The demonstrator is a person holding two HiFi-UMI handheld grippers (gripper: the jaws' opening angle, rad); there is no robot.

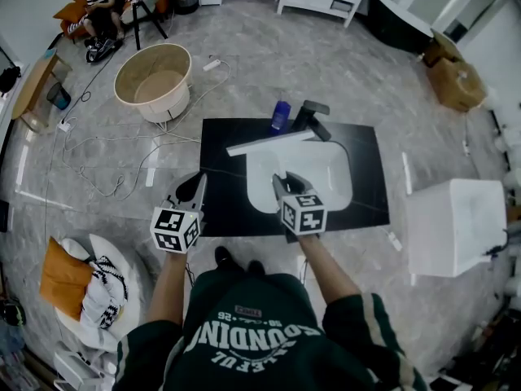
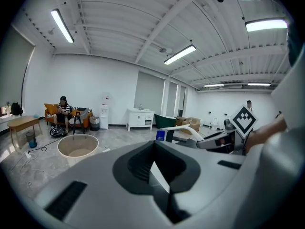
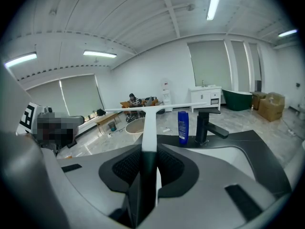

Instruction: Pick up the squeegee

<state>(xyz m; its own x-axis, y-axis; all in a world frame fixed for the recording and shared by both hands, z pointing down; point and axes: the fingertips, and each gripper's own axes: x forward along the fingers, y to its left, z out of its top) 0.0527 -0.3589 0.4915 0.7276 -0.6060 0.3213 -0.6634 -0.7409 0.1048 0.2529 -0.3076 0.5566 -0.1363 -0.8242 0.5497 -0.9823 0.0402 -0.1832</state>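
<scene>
The white T-shaped squeegee [image 1: 269, 143] hangs over the white sink basin [image 1: 330, 177], its blade crosswise at the far end. Its handle runs back into my right gripper [image 1: 282, 182], which is shut on it. In the right gripper view the handle [image 3: 149, 128] sits clamped between the pads and the blade stretches left and right ahead. My left gripper [image 1: 195, 186] hovers to the left, over the black counter's edge, shut with nothing in it. In the left gripper view its jaws [image 2: 153, 162] meet at the tips, and the squeegee [image 2: 187, 127] shows off to the right.
A blue bottle [image 1: 281, 114] and a black faucet [image 1: 313, 116] stand behind the basin on the black countertop [image 1: 224, 161]. A round beige tub [image 1: 155, 80] and loose cables lie on the floor at left. A white box [image 1: 456, 226] stands right. A person sits far back left.
</scene>
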